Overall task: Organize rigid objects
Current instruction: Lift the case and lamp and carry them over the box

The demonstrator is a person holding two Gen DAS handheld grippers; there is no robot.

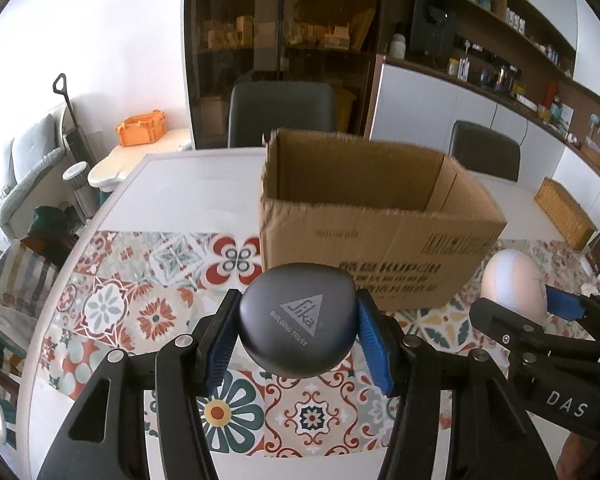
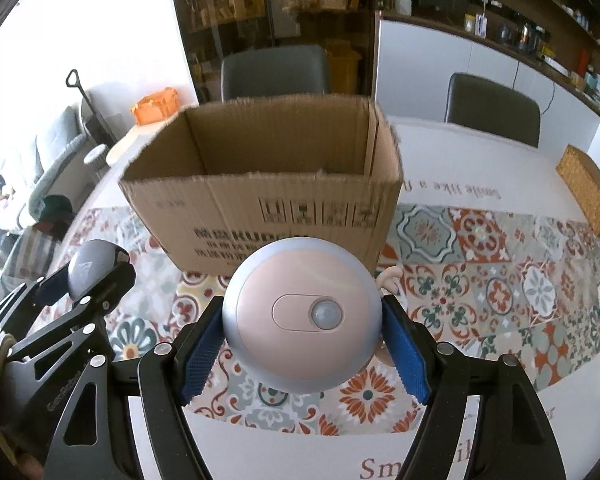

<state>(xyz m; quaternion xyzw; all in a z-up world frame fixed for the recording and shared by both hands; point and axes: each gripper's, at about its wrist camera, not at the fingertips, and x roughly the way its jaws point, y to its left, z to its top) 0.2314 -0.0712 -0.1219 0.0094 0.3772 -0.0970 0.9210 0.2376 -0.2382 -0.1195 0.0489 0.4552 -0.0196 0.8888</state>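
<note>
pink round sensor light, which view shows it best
The right wrist view. There the pink round sensor light sits centred and face-on between the right gripper pads, its oval window and sensor dome clear. The left wrist view shows the light only side-on near the right edge, beside the cardboard box.

One brown cardboard box (image 1: 380, 216). One dark case (image 1: 298, 318). One round pink light (image 2: 302, 316). Two grippers. Two grey chairs. One woven basket (image 2: 588, 190). One orange crate (image 1: 140, 128).
</note>
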